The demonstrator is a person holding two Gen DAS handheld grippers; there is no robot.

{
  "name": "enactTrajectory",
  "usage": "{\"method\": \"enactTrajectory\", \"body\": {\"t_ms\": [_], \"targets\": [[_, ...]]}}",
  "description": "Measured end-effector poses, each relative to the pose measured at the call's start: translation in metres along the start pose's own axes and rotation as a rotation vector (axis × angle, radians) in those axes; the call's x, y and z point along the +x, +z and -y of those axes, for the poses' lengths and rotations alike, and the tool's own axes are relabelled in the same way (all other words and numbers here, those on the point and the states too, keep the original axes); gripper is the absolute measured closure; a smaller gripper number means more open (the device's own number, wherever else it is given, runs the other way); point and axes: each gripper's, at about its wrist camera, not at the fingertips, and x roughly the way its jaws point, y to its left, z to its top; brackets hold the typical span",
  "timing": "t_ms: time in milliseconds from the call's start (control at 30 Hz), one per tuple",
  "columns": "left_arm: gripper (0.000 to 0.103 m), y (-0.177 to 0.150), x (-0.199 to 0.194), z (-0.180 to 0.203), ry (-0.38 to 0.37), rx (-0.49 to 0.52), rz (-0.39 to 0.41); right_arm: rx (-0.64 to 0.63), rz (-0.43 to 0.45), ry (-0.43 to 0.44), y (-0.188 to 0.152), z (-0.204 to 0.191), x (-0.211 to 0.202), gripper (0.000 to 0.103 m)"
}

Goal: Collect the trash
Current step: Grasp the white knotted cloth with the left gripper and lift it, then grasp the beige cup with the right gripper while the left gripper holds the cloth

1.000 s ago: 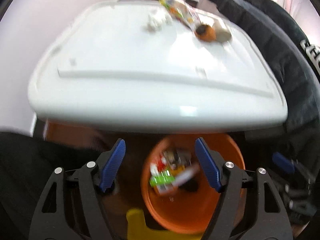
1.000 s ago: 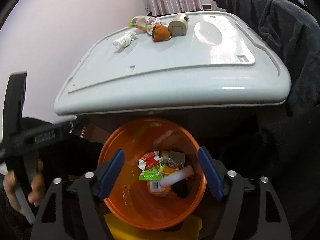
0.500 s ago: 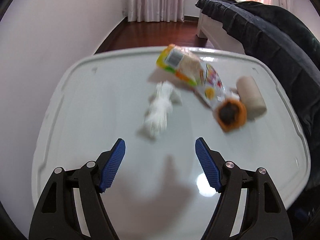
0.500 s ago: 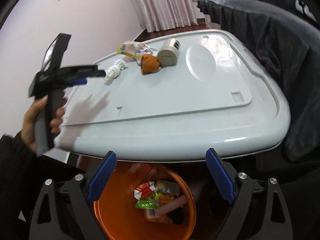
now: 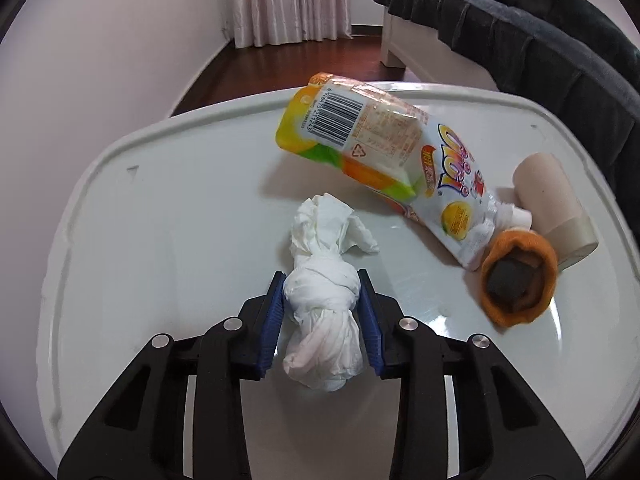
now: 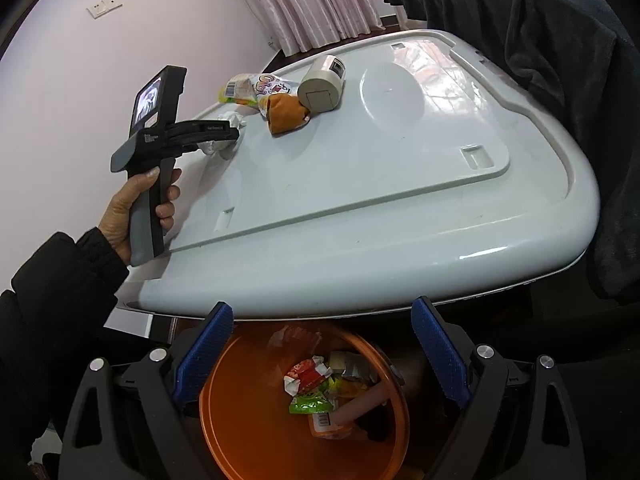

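Observation:
A crumpled white tissue (image 5: 320,232) lies on the white tabletop (image 5: 160,240). The jaws of my left gripper (image 5: 321,276) are closing on it, and both blue pads touch its sides. In the right wrist view a hand (image 6: 132,208) holds the left gripper (image 6: 230,134) over that tissue (image 6: 236,120). Farther back lie a printed drink pouch (image 5: 384,144), an orange peel-like piece (image 5: 520,280) and a beige roll (image 5: 548,196). My right gripper (image 6: 321,306) is open and holds nothing, above an orange bin (image 6: 248,432) that has wrappers inside.
The bin stands on the floor under the table's near edge (image 6: 360,280). Dark cloth (image 6: 540,60) drapes along the table's right side. A pale wall (image 6: 60,100) runs along the left, and curtains (image 5: 288,0) hang at the back.
My left gripper went from over the bin to the tabletop, reached the tissue and closed around it. My right gripper drew back a little from the bin and widened.

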Motion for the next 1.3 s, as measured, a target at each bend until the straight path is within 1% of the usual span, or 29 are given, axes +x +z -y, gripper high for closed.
{"method": "enactTrajectory", "body": {"t_ms": [33,100,167,200,233,300,333,367,433,500,533,600,633,700,767,800,833,900,967,1033,1067,1100,1133,1233,1300], "targets": [[0.069,-0.002,-0.002,0.000,0.009,-0.005,-0.008,0.000,-0.001,0.000,0.000,0.000,-0.001,0.014],[0.069,-0.007,-0.012,-0.004,-0.002,-0.047,-0.035,0.009,0.000,0.006,0.002,0.001,-0.002,0.014],[0.069,-0.013,-0.037,-0.012,-0.041,-0.112,-0.058,0.017,-0.004,0.020,0.007,0.002,-0.004,0.014],[0.069,-0.016,-0.048,-0.014,-0.051,-0.128,-0.061,0.025,-0.008,0.035,0.014,0.002,-0.004,0.014],[0.069,-0.023,-0.067,-0.016,-0.063,-0.140,-0.061,0.028,-0.007,0.043,0.020,0.002,-0.005,0.014],[0.069,-0.035,-0.099,-0.017,-0.068,-0.138,-0.048,0.021,0.003,0.063,0.047,-0.001,-0.004,0.014],[0.069,-0.044,-0.118,-0.017,-0.068,-0.126,-0.021,0.022,0.009,0.067,0.057,-0.002,-0.003,0.014],[0.069,-0.053,-0.134,-0.018,-0.058,-0.117,0.004,0.026,0.022,0.075,0.074,-0.003,-0.001,0.014],[0.069,-0.062,-0.147,-0.019,-0.035,-0.118,0.035,0.046,0.026,0.078,0.110,-0.004,0.010,0.014],[0.069,-0.072,-0.150,-0.020,-0.013,-0.130,0.059,0.087,0.013,0.077,0.151,-0.004,0.029,0.014],[0.069,-0.073,-0.148,-0.018,-0.008,-0.134,0.072,0.100,0.007,0.069,0.166,-0.004,0.037,0.014],[0.069,-0.076,-0.143,-0.017,0.010,-0.146,0.082,0.123,-0.028,0.020,0.201,-0.005,0.061,0.016],[0.069,-0.077,-0.140,-0.019,-0.006,-0.159,0.074,0.144,-0.053,-0.010,0.219,-0.004,0.075,0.019],[0.069,-0.076,-0.137,-0.023,-0.024,-0.181,0.059,0.171,-0.092,-0.036,0.240,-0.003,0.094,0.022],[0.069,-0.078,-0.139,-0.027,-0.031,-0.194,0.056,0.201,-0.151,-0.061,0.257,-0.002,0.114,0.026],[0.069,-0.078,-0.140,-0.028,-0.041,-0.200,0.060,0.221,-0.172,-0.076,0.262,-0.003,0.123,0.031],[0.069,-0.079,-0.142,-0.028,-0.050,-0.202,0.066,0.229,-0.183,-0.086,0.265,-0.003,0.128,0.031],[0.069,-0.080,-0.148,-0.029,-0.052,-0.197,0.083,0.221,-0.225,-0.140,0.270,-0.010,0.143,0.033],[0.069,-0.081,-0.153,-0.030,-0.058,-0.196,0.099,0.205,-0.256,-0.185,0.270,-0.016,0.153,0.039],[0.069,-0.082,-0.155,-0.030,-0.070,-0.201,0.103,0.179,-0.289,-0.264,0.269,-0.021,0.169,0.050],[0.069,-0.083,-0.155,-0.031,-0.072,-0.202,0.105,0.182,-0.297,-0.282,0.269,-0.020,0.174,0.051],[0.069,-0.084,-0.155,-0.031,-0.076,-0.204,0.106,0.201,-0.300,-0.301,0.269,-0.016,0.180,0.052],[0.069,-0.085,-0.155,-0.032,-0.079,-0.207,0.107,0.207,-0.272,-0.324,0.271,-0.017,0.181,0.054],[0.069,-0.086,-0.157,-0.032,-0.079,-0.207,0.113,0.102,-0.268,-0.447,0.269,-0.036,0.191,0.056],[0.069,-0.086,-0.156,-0.031,-0.080,-0.204,0.114,0.046,-0.247,-0.498,0.261,-0.047,0.192,0.056]]}}
